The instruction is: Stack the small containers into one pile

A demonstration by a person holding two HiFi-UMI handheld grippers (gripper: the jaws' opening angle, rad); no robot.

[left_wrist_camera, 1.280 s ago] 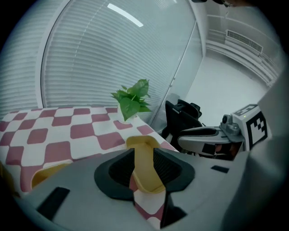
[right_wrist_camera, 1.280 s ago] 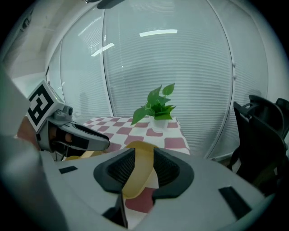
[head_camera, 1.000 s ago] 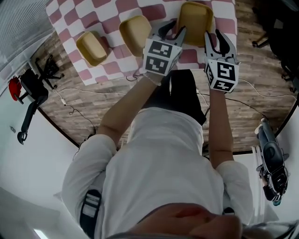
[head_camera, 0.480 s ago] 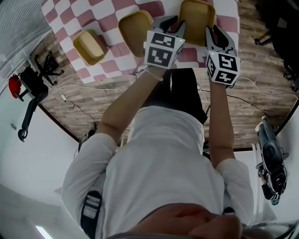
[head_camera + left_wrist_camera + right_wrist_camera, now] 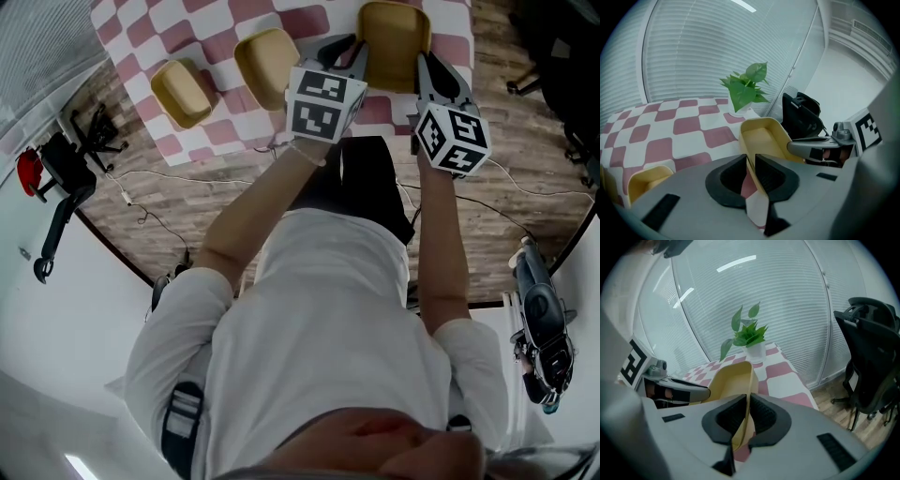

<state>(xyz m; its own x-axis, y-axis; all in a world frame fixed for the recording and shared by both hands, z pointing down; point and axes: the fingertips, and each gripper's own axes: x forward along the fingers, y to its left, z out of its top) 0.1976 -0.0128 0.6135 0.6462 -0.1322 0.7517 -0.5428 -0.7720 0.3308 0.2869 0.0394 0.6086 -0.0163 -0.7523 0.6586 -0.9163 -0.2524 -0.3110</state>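
Three small yellow containers sit on the red-and-white checked cloth point(image 5: 187, 28): one at the left point(image 5: 183, 92), one in the middle point(image 5: 267, 64), one at the right point(image 5: 394, 33). My left gripper point(image 5: 349, 54) is shut on the right container's left wall point(image 5: 764, 140), which runs between its pads point(image 5: 751, 168). My right gripper point(image 5: 433, 70) grips the same container's right wall point(image 5: 733, 380); its jaws point(image 5: 747, 416) have just been closing, and the pads press on that wall. Each gripper shows in the other's view, across the container.
A potted green plant point(image 5: 745, 91) point(image 5: 750, 336) stands on the table's far side, before window blinds. A black office chair point(image 5: 869, 362) is to the right on the wooden floor. The table's near edge runs just under both grippers.
The right gripper's jaws, open a second ago beside the right container, have closed on its right wall, and its marker cube has rolled. The left gripper has kept its hold.
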